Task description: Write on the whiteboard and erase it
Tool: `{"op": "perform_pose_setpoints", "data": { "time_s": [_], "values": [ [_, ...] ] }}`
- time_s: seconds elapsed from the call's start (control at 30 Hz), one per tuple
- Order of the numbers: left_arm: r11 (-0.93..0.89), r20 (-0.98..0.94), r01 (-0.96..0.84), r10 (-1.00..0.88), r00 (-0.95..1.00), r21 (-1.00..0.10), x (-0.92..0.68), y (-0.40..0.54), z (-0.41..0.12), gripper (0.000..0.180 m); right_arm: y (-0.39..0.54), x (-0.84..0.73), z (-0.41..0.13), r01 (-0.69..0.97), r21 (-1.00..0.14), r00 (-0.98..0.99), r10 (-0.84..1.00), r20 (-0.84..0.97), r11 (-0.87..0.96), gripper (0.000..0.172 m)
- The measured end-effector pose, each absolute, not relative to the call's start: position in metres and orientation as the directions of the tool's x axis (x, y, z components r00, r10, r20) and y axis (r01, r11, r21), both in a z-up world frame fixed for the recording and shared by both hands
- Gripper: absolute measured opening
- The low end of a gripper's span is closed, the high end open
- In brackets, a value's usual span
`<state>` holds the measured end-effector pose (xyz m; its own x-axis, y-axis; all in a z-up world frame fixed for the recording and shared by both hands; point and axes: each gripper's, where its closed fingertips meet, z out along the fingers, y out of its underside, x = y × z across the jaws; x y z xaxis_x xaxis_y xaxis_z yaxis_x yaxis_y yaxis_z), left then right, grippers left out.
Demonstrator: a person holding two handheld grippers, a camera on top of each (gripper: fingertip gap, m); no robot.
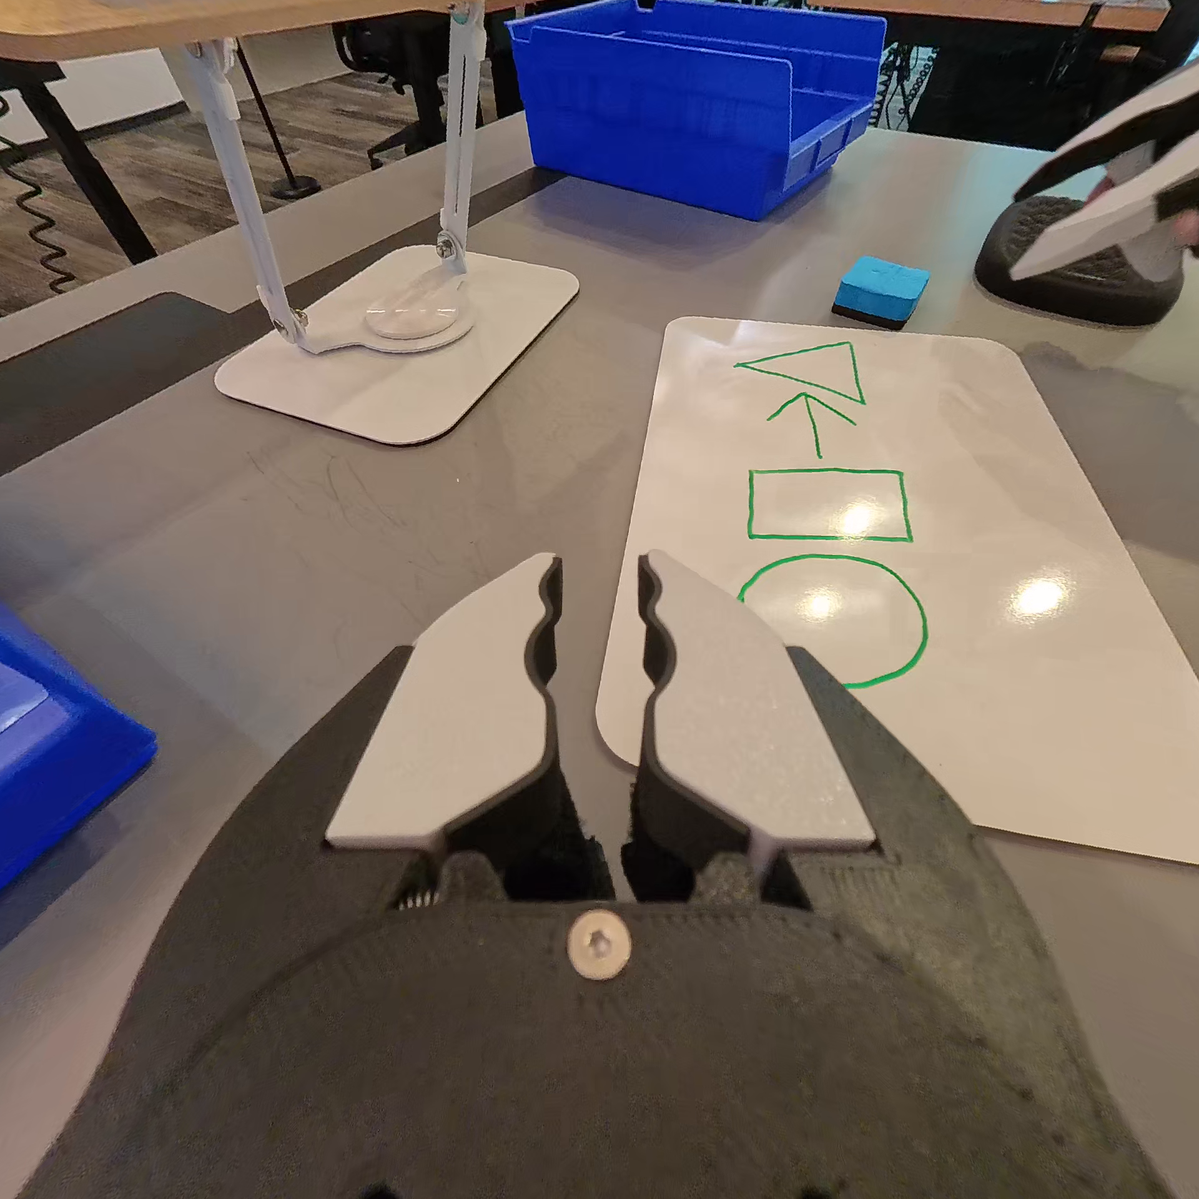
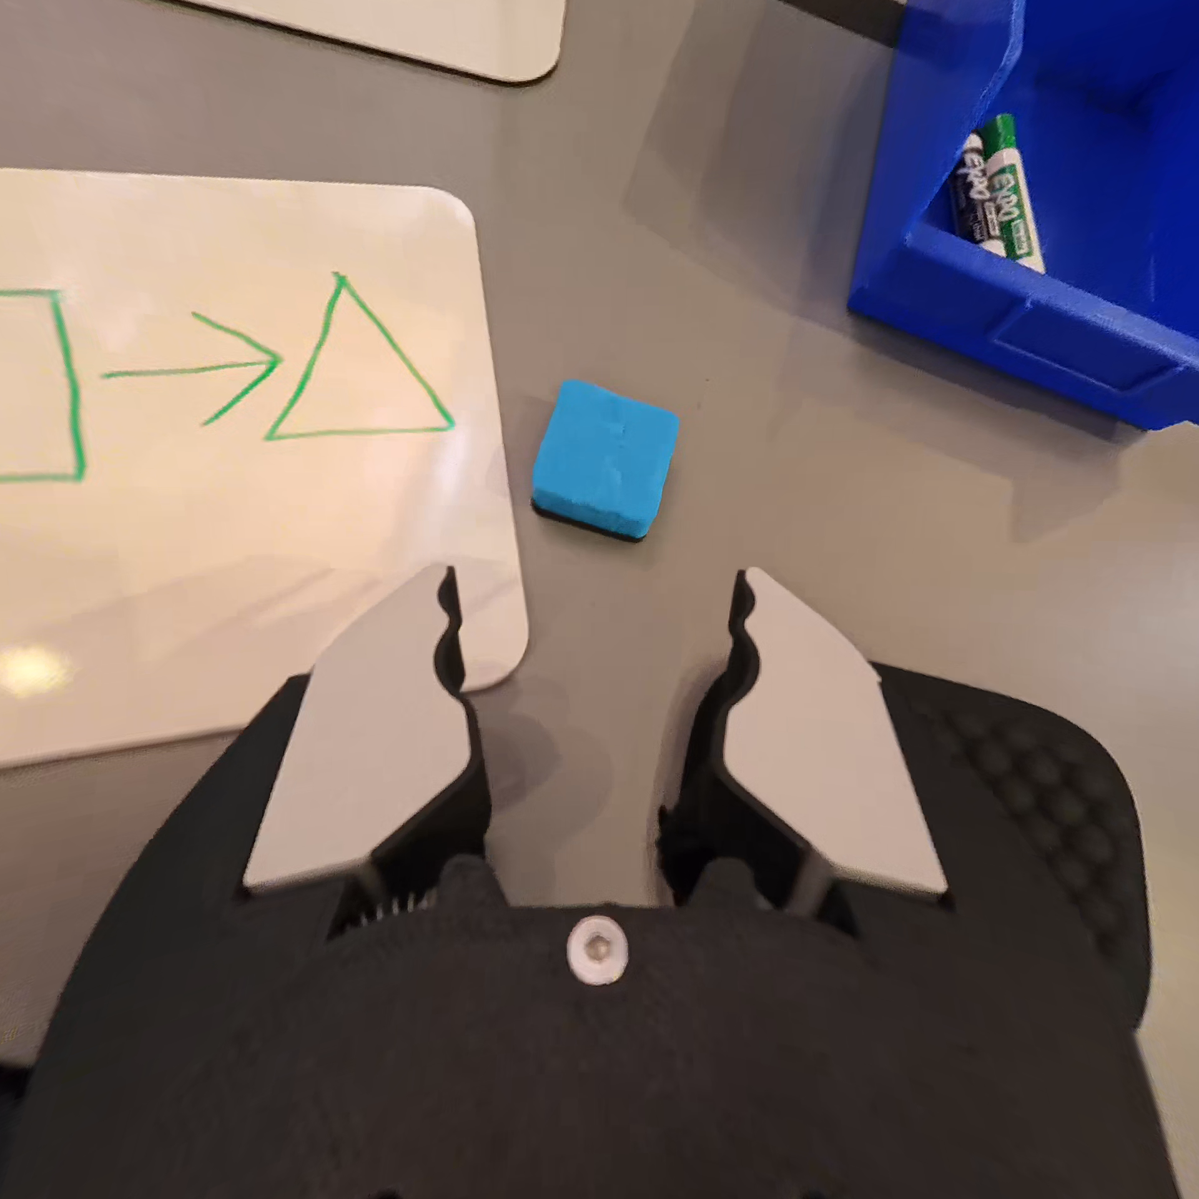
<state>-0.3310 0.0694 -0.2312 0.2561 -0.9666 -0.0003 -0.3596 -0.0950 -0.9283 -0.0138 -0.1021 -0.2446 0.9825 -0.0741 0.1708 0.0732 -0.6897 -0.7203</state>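
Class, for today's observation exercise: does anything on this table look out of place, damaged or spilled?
Nothing serious. The grey table carries faint dark scribble-like scuffs left of the whiteboard. The blue eraser lies flat beside the board, and markers sit in the blue bin.

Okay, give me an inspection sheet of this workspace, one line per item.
Surface: grey table, faint scuff marks.
Job's things: whiteboard lying flat with green shapes drawn; blue eraser beside it; markers in blue bin.
Clutter: white stand; second blue bin; black dotted pad.
Grippers: left gripper jaws narrowly apart, empty; right gripper jaws wide, empty, short of the eraser.
Cables: coiled cable on floor.
Surroundings: desks, wood-look floor.
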Motion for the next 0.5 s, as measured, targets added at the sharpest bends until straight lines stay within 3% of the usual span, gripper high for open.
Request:
{"op": "perform_pose_setpoints", "data": {
  "time_s": [0.1, 0.23, 0.5],
  "values": [
    [-0.093, 0.0, -0.353, -0.967, 0.255, -0.931, -0.331, 0.069, -0.23, 0.022, -0.077, -0.008, -0.249, -0.012, -0.727, 0.988, -0.121, 0.099, -0.687, 0.084],
    [-0.103, 0.015, -0.334, -0.967, 0.256, -0.937, -0.333, 0.07, -0.227, 0.022, -0.055, 0.005, -0.274, -0.035, -0.655, 0.981, -0.151, 0.122, -0.755, 0.086],
    [-0.106, 0.028, -0.317, -0.97, 0.241, -0.942, -0.334, 0.068, -0.225, 0.022, -0.039, 0.012, -0.295, -0.067, -0.624, 0.974, -0.186, 0.128, -0.779, 0.057]
  ]
}}
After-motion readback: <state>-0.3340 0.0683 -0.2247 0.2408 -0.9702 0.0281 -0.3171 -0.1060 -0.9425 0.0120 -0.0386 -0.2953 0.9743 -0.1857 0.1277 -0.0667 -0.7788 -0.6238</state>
